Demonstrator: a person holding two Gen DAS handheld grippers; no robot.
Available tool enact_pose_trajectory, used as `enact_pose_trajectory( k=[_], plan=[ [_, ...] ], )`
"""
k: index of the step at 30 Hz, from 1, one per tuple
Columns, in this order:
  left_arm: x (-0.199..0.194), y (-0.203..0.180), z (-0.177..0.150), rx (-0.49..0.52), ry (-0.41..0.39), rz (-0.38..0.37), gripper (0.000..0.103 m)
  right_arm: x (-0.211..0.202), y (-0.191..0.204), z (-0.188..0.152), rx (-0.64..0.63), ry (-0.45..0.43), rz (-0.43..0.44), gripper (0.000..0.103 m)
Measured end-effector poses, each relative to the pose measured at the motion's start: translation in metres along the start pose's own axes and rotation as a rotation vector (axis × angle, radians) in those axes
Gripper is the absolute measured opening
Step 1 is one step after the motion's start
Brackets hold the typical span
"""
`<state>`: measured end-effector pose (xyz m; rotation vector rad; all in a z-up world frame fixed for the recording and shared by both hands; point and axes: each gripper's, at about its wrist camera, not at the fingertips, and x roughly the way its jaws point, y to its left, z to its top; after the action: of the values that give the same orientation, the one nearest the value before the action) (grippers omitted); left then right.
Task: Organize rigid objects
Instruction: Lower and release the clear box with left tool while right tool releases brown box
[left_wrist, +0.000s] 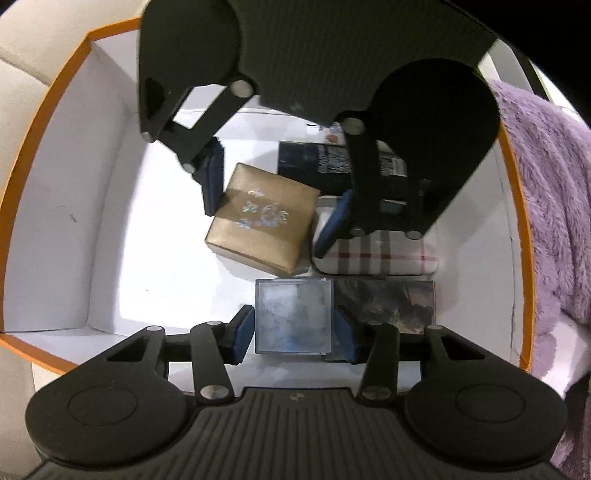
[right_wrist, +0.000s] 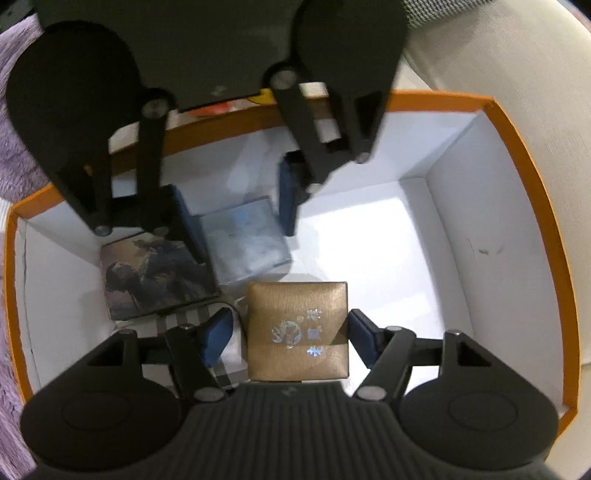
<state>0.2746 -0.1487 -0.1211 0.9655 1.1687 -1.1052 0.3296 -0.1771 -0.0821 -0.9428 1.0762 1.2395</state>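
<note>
box (right_wrist: 436, 107): holds all | cube (left_wrist: 291, 317) beside picture box (left_wrist: 388, 302) | paper box (left_wrist: 262, 218) beside checked case (left_wrist: 373, 258)

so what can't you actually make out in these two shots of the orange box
- Dark printed box, left wrist view: the right claw covers much of it, and its label text is too small to read.
- Plaid case, both views: partly under the right claw's fingers.
- Gold box emblem, both views: blurred, characters unreadable.
- Items beyond the orange box rim, right wrist view: hidden behind the left claw.
</note>
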Motion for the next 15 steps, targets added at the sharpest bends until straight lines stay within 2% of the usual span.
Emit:
enact_pose_trajectory(
  k=[5,11,15],
  plan=[
    [-0.006,0.001,0.001,-0.008,-0.012,0.002,0.058,-0.003,-0.001,0.002,-0.039,-0.022,0.008,0.063],
    [-0.022,0.003,-0.002,-0.059,-0.080,-0.001,0.061,0.005,0.011,0.009,-0.203,0.017,-0.007,0.063],
    [-0.024,-0.005,-0.007,-0.059,-0.104,0.032,0.061,0.008,0.009,0.013,-0.189,0.033,0.007,0.067]
  ],
)
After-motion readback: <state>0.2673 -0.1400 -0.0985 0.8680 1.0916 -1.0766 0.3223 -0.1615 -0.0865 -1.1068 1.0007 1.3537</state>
